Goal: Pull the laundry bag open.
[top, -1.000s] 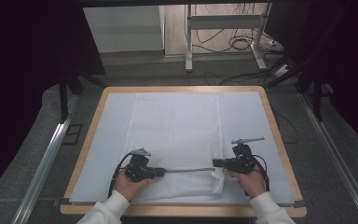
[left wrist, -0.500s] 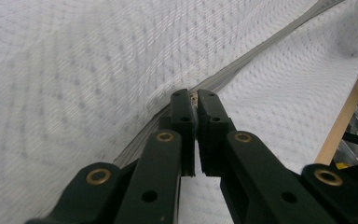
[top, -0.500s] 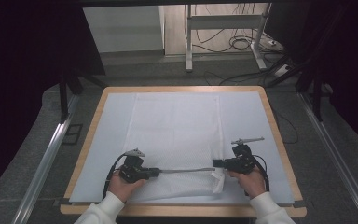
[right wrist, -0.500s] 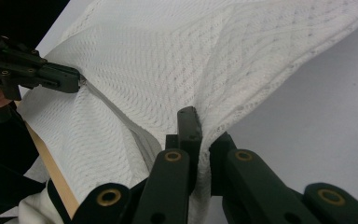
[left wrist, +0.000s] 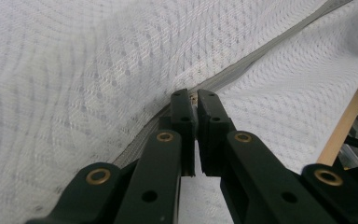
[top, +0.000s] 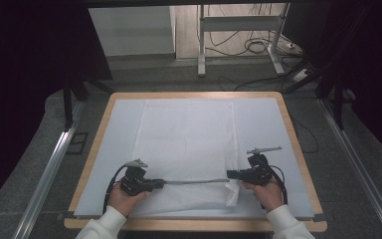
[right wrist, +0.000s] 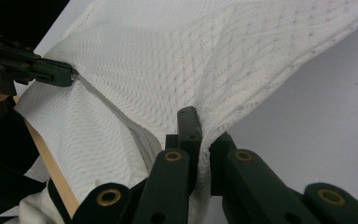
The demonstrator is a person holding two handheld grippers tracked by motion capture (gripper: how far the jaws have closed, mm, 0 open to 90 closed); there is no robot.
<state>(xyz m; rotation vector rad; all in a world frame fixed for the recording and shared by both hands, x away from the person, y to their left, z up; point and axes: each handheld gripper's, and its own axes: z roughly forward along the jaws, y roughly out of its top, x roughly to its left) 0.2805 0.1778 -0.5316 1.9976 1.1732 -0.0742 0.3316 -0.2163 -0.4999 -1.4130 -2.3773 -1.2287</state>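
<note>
High view: white mesh bag (top: 186, 144) flat on table (top: 104, 149), near-centre, long way running far to near. Grey zip (top: 194, 181) across its near part, pulled taut left to right. Left gripper (top: 160, 184) at zip's left end, right gripper (top: 229, 175) at bag's right near corner; hands behind each, at near edge. Left gripper view: jaws nearly together w/ thin slit between, tips pinching zip (left wrist: 242, 70) end where mesh bunches. Right gripper view: jaws clamped on mesh (right wrist: 168, 70) fold beside zip, fabric lifted off table, other gripper (right wrist: 51, 72) at far zip end.
</note>
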